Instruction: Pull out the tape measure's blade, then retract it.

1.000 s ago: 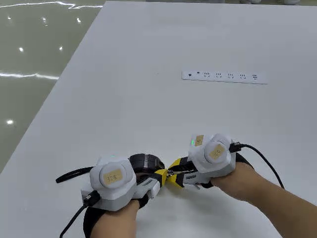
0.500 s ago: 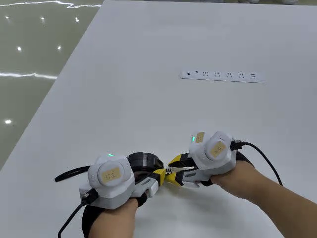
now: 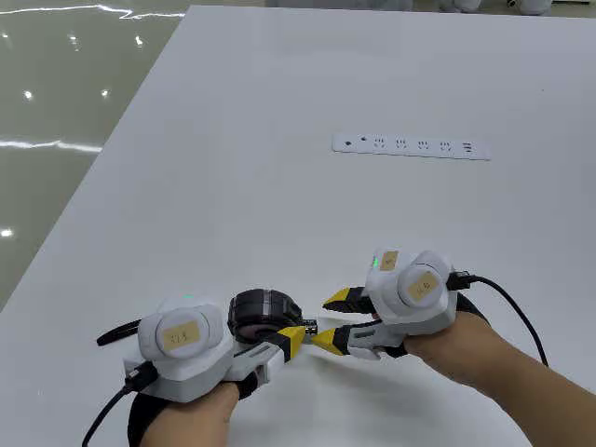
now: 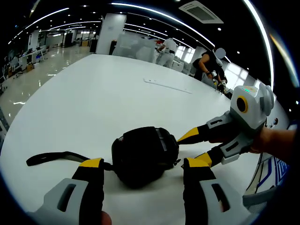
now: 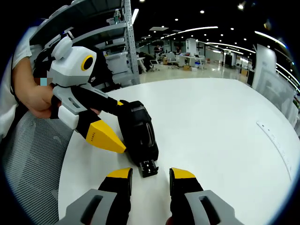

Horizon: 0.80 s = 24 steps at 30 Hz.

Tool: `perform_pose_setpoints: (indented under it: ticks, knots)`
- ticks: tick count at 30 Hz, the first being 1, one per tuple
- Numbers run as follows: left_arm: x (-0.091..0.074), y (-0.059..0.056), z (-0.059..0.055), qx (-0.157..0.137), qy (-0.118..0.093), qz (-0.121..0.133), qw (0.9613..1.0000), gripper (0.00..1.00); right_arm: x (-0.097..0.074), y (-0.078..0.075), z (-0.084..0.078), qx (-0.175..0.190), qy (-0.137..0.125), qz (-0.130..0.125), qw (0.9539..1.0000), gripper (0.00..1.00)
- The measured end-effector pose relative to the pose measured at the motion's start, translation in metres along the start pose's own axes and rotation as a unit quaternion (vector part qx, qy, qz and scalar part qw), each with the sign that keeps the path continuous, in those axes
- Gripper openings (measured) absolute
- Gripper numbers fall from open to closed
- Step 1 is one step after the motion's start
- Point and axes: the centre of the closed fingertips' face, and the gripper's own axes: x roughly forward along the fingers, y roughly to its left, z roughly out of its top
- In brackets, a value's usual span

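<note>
Two grippers meet at the black tape measure [image 3: 264, 312], which lies on the white table [image 3: 279, 140] close to us with its blade wound in. The left gripper [image 4: 144, 163] has its jaws spread to either side of the case. The right gripper [image 5: 151, 174] holds its jaws apart just short of the hook tab [image 5: 149, 168] at the case mouth. We judge the case hard, fairly weighty and smooth enough to skid on this top, so it wants a squeeze across its flat sides. The blade should be thin, springy steel that snaps back, best taken by the tab alone. We cannot tell whether the left pads actually press the case, and in the head view the tab is too small to read. A wrist strap [image 4: 51, 158] trails from the case, away from the right gripper.
</note>
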Motion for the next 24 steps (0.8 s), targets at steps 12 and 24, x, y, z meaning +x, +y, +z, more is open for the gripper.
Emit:
perform_pose_setpoints:
  ticks: [12,24]
  knots:
    - [-0.021,0.008,0.003,0.050,-0.010,-0.023,0.9984,0.71,-0.022,0.005,-0.006,0.035,-0.014,-0.032,0.9988,0.47]
    - [-0.050,0.026,-0.003,0.098,-0.006,-0.033,0.9946,0.77,-0.057,0.004,-0.018,0.066,-0.028,-0.081,0.9941,0.66]
